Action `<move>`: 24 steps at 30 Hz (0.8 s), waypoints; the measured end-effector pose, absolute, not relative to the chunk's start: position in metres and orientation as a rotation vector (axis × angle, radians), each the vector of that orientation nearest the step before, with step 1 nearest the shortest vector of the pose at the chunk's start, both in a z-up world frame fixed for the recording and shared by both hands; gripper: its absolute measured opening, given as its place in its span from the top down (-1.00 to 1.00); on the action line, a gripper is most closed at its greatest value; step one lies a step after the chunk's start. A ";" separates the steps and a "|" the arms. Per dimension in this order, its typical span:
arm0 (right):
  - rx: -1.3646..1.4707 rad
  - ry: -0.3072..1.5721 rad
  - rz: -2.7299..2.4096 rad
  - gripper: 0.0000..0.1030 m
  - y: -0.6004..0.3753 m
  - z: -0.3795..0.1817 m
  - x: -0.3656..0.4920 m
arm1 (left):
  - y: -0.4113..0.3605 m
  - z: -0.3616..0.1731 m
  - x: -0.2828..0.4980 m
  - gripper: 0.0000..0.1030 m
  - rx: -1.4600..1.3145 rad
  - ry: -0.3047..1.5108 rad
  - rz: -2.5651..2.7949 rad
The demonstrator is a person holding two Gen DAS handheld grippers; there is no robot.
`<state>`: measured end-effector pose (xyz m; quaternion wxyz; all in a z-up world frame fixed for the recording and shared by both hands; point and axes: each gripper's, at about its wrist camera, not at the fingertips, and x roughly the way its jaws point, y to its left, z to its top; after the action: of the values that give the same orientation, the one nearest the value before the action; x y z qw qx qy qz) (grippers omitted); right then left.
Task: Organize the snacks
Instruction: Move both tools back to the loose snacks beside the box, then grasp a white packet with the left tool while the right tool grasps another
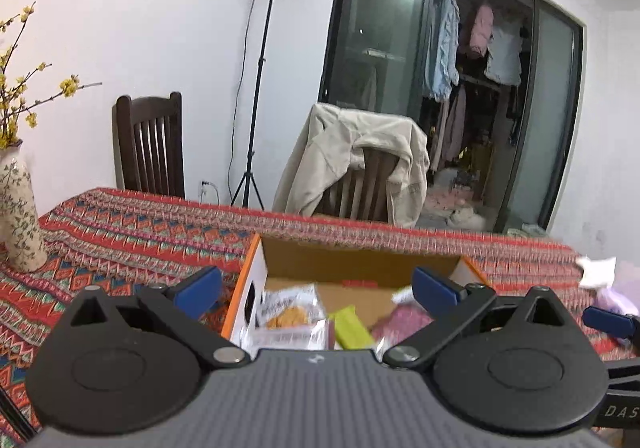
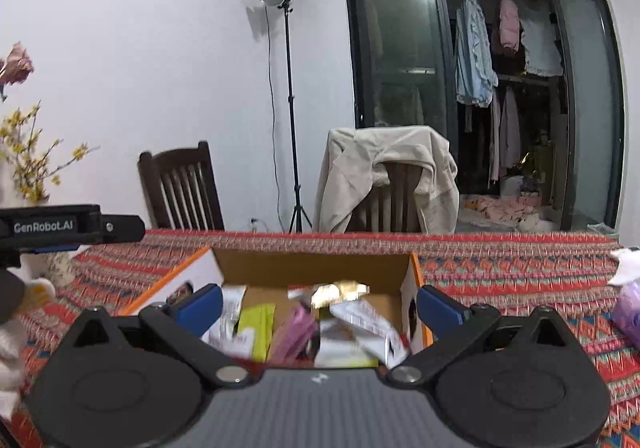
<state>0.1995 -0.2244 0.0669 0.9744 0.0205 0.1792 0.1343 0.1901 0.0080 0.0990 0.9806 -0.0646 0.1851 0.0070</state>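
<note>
Both grippers, left [image 1: 316, 290] and right [image 2: 320, 302], hang wide open and empty over the orange-edged cardboard box [image 2: 316, 266]. Risk looks like snagging the loose shiny wrappers [image 2: 340, 290] piled inside, or nudging that light box across the patterned red tablecloth [image 2: 520, 268].

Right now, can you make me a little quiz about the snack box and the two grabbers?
1. True or false: both grippers are open and hold nothing.
2. Where do the snack packets lie? A) inside the cardboard box B) on the chair C) beside the vase
3. What hangs over the chair behind the table?

Key: 1 true: left gripper, right gripper. 2 A. 3 a beige jacket.
</note>
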 end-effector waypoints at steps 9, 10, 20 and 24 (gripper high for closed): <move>0.012 0.523 0.246 -1.00 -0.238 0.012 0.171 | 0.002 0.048 0.169 -1.00 -0.090 0.543 0.021; 0.015 0.538 0.240 -1.00 -0.241 0.006 0.169 | 0.002 0.042 0.167 -1.00 -0.085 0.564 0.022; 0.077 0.626 0.189 -1.00 -0.260 -0.028 0.175 | -0.003 0.004 0.163 -1.00 -0.091 0.685 0.039; 0.101 0.618 0.197 -1.00 -0.264 -0.030 0.176 | -0.010 -0.004 0.168 -1.00 -0.096 0.717 0.034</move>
<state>0.1755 -0.2642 -0.0304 0.9466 0.0496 0.3036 0.0967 0.1682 -0.0097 -0.0043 0.9351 -0.0471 0.3509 0.0165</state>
